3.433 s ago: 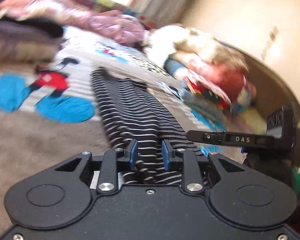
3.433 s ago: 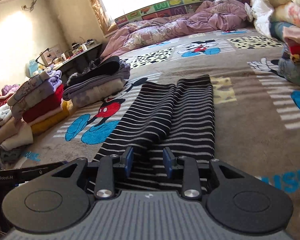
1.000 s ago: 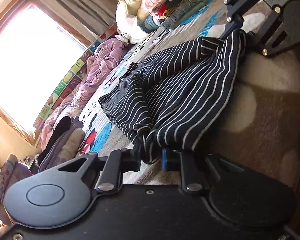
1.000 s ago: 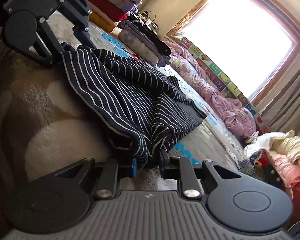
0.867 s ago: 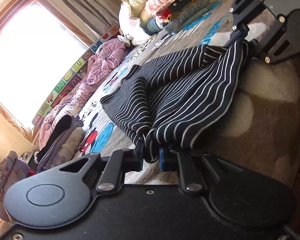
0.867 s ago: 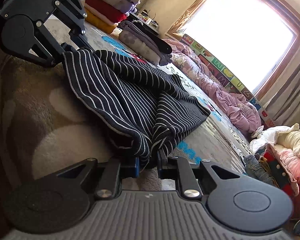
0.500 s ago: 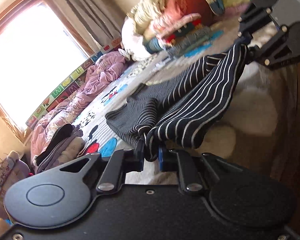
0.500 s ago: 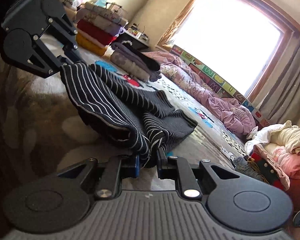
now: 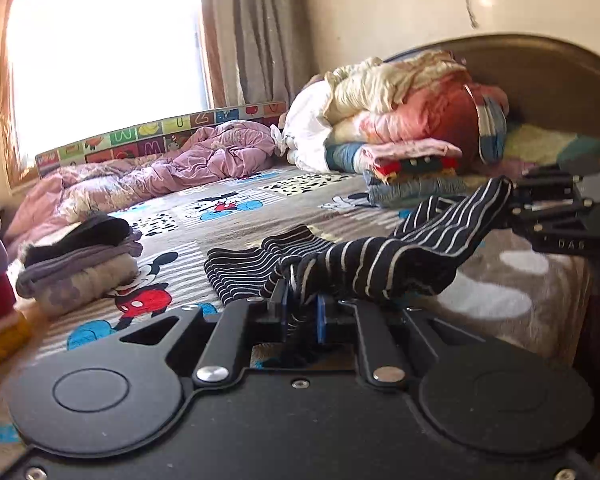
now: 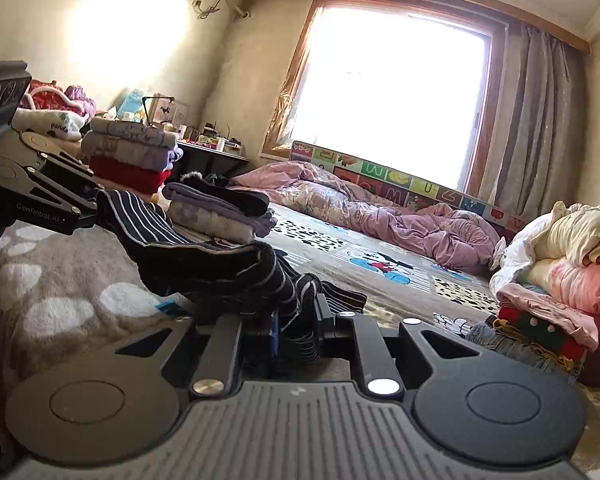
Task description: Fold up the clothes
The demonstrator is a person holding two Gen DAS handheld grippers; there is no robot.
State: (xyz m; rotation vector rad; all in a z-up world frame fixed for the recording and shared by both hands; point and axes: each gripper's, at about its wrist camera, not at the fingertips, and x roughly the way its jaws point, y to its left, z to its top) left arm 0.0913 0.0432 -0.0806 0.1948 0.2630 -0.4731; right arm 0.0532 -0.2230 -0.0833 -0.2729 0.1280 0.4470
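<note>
The garment (image 9: pixel 384 264) is black with thin white stripes. The bed cover (image 9: pixel 260 216) is grey-brown, printed with cartoon mice in red, black and blue, plus white squares with black spots. The left gripper (image 9: pixel 302 312) is black with blue fingers (image 9: pixel 285 312); the right gripper (image 10: pixel 296 322) is black with a grey ribbed top. The crumpled quilt (image 10: pixel 400 220) is mauve-pink. The panel under the window (image 9: pixel 160 132) bears multicoloured letter tiles. The folded stack (image 10: pixel 132 156) is lilac over red. The curtain (image 10: pixel 540 120) is grey.
</note>
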